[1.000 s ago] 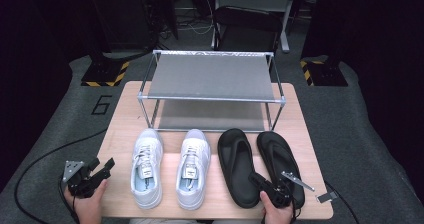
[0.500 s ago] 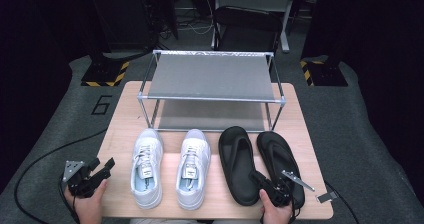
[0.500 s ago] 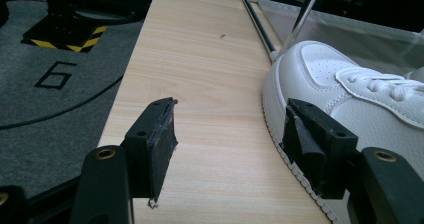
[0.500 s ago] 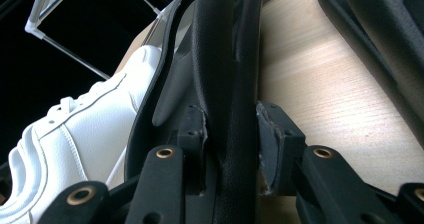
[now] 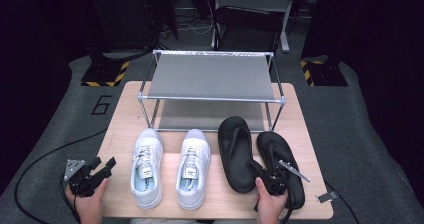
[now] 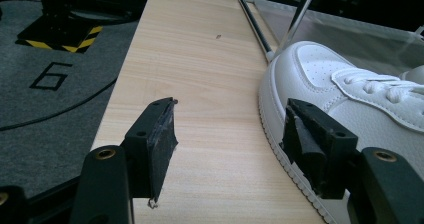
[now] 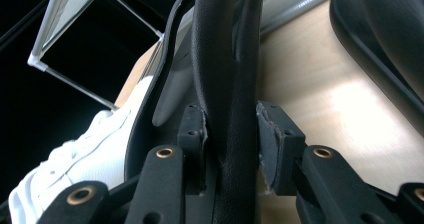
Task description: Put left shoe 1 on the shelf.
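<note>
Black sandal [image 7: 227,84] pinched by right gripper [image 7: 231,134] fingers, clear close-up; left gripper [image 6: 227,144] fingers spread.

Two white sneakers [image 5: 167,166] (laces white too) sit by two black sandals [image 5: 257,156]. The table [image 5: 120,114] is pale wood, the rack [image 5: 212,79] silver with grey shelves, the floor [image 5: 55,129] grey with yellow-black stripes [image 5: 105,76].
</note>
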{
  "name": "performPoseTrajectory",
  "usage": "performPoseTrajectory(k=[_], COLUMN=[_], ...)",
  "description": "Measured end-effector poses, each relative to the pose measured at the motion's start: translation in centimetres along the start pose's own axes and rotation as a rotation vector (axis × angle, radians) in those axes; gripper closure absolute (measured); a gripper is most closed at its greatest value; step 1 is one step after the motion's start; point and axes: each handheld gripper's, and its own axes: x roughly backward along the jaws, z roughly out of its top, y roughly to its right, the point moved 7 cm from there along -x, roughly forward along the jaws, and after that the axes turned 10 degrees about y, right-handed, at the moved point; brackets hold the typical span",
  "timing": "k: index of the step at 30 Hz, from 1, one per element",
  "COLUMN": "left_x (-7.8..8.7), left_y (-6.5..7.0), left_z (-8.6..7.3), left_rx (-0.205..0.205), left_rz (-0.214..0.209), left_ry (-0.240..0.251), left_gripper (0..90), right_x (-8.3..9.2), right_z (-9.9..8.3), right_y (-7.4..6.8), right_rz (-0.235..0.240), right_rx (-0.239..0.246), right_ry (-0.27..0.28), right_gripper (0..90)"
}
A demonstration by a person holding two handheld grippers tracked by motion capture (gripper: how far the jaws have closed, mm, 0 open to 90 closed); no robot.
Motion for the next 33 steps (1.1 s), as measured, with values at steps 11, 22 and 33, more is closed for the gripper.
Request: performPoseTrajectory(k=[11, 22, 33], left_x=[0.1, 0.2, 0.3], left_y=[-0.1, -0.2, -0.2], left_z=[0.1, 0.2, 0.1], left_rx=[0.003, 0.004, 0.006], left_rz=[0.000, -0.002, 0.001], left_ry=[0.012, 0.017, 0.019], left_gripper=[37.4, 37.4, 37.4], right_x=[-4.2, -8.5, -12.7], right_z=[1.6, 2.9, 2.9], right_y=[-1.7, -2.9, -2.6], right_rz=[0.003, -0.002, 0.001], right_rx=[-0.019, -0.026, -0.043], right_ry=[0.022, 0.026, 0.014], right_gripper=[66.1, 66.1, 66.2])
